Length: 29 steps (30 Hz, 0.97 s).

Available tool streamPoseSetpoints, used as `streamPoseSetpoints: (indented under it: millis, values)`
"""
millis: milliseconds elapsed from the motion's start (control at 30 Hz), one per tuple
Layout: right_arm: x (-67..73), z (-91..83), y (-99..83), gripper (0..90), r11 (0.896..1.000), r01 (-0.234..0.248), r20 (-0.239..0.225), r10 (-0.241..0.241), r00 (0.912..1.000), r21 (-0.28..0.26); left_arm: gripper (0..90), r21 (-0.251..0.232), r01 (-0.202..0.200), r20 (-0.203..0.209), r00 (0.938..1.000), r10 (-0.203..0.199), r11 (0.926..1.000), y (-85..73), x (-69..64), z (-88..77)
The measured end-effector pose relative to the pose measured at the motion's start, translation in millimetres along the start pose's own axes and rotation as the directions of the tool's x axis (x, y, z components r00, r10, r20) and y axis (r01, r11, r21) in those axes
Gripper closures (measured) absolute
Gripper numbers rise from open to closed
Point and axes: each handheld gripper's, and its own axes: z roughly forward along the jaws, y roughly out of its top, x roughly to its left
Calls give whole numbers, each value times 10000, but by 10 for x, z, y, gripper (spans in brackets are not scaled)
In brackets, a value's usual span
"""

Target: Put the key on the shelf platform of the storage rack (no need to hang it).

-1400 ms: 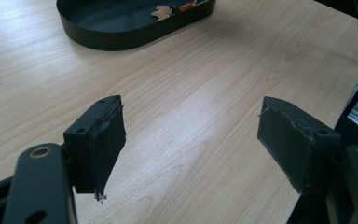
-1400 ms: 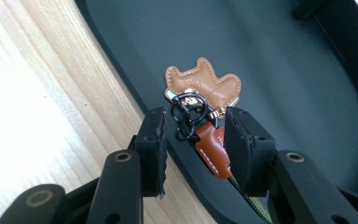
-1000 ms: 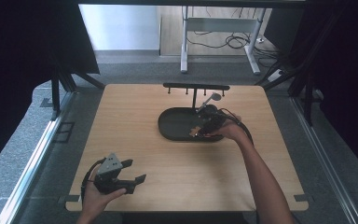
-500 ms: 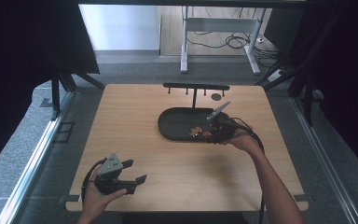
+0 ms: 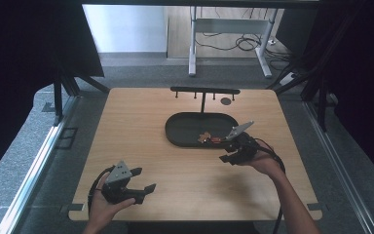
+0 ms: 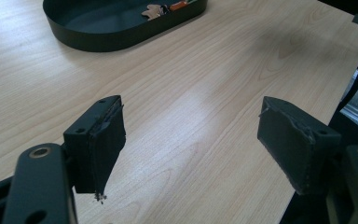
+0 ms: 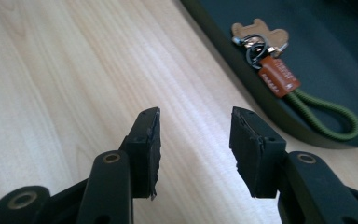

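Black tray (image 5: 175, 134) is your landmark on the pale worktop (image 5: 141, 112). Well to its near left, your left gripper (image 5: 143, 185) rests spread and empty. Inside the tray's right end lies the keychain (image 7: 272, 63), with its leather tag and green cord loop. Just off that end, your right gripper (image 5: 226, 157) has drawn back from where it was a second ago; its jaws have just been opening, nothing between them, so the keychain looks delivered.
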Motion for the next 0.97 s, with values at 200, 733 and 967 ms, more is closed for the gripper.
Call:
streamPoseSetpoints:
  millis: [200,733,967]
  values:
    - [95,7,-250,521,9994,-110,-3,110,9999,-321,234,37,-9,-5,10000,9,10000,-3,-4,9]
    - [202,107,-1002,500,9883,-1229,123,1245,9921,-903,234,257,-52,7,10000,51,9997,-14,-18,81]
    - [194,120,-1053,425,9832,-1448,336,1493,9882,-1111,234,399,-82,-31,10000,83,9992,-27,-26,135]
